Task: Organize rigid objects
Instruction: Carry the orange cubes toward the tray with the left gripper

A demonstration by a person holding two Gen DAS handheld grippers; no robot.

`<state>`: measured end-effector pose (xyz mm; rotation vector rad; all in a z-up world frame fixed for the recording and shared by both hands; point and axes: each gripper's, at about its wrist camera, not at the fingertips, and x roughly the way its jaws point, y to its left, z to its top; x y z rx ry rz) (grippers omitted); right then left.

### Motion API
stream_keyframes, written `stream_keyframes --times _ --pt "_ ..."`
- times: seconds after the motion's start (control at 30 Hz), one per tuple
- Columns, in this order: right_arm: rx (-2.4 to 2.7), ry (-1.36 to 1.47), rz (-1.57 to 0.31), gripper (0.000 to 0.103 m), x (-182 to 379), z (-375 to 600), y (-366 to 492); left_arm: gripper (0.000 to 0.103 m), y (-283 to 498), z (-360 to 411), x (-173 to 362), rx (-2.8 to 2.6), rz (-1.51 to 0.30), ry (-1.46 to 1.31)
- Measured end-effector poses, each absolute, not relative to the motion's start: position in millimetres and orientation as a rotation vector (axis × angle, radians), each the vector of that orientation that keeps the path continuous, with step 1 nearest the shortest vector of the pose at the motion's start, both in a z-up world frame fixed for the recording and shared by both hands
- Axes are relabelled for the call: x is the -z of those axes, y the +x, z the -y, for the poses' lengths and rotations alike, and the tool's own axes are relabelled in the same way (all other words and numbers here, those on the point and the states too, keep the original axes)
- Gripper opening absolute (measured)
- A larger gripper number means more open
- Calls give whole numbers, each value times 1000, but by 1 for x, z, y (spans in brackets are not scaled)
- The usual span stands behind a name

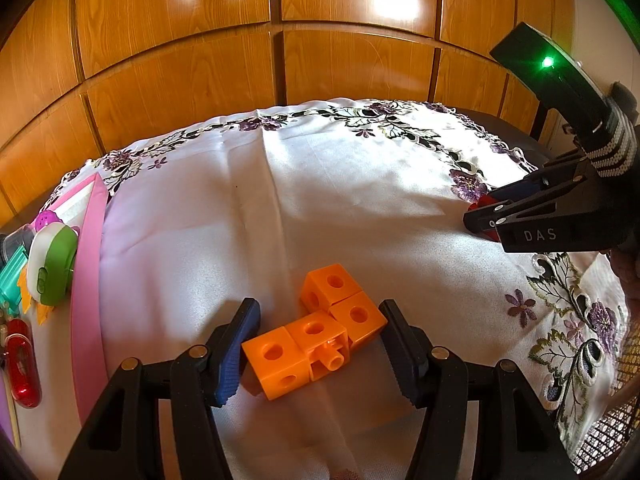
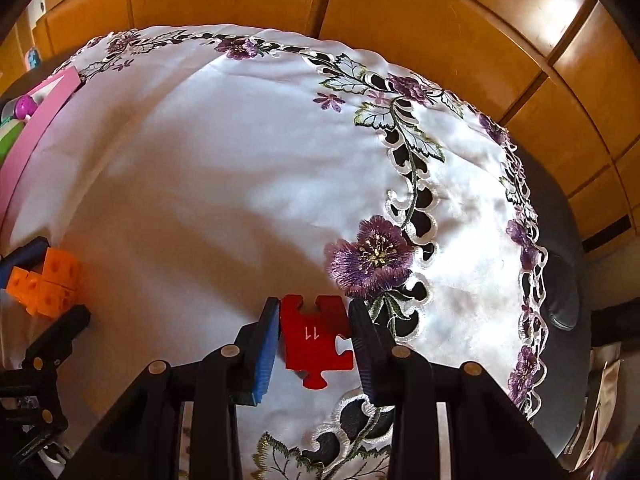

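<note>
Orange plastic linked cubes (image 1: 320, 330), lower centre of left view: four joined, holed faces, one peg; light, stiff, slick. Left gripper (image 1: 320, 354) clamps them by outer side faces on white embroidered tablecloth (image 1: 248, 216).

Right view, lower centre: right gripper (image 2: 314, 344) grips flat red jigsaw piece (image 2: 316, 338), "11", by edges; thin, rigid.

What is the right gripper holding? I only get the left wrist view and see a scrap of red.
Observer: A red puzzle piece, clamped between the right gripper's pads.
Operator: Any marking on it?
Observer: The number 11, in white.
Operator: My left gripper has the cubes. What lies just past the piece?
Observer: A purple flower embroidered on the cloth.
</note>
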<state>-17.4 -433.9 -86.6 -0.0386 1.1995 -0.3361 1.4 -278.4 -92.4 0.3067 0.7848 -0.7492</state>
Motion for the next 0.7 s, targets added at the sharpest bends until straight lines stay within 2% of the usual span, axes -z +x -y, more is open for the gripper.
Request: stream_keyframes --times 0.7 --pt "332 -91 -1195 34 86 429 -17 60 2 278 89 755 -796 319"
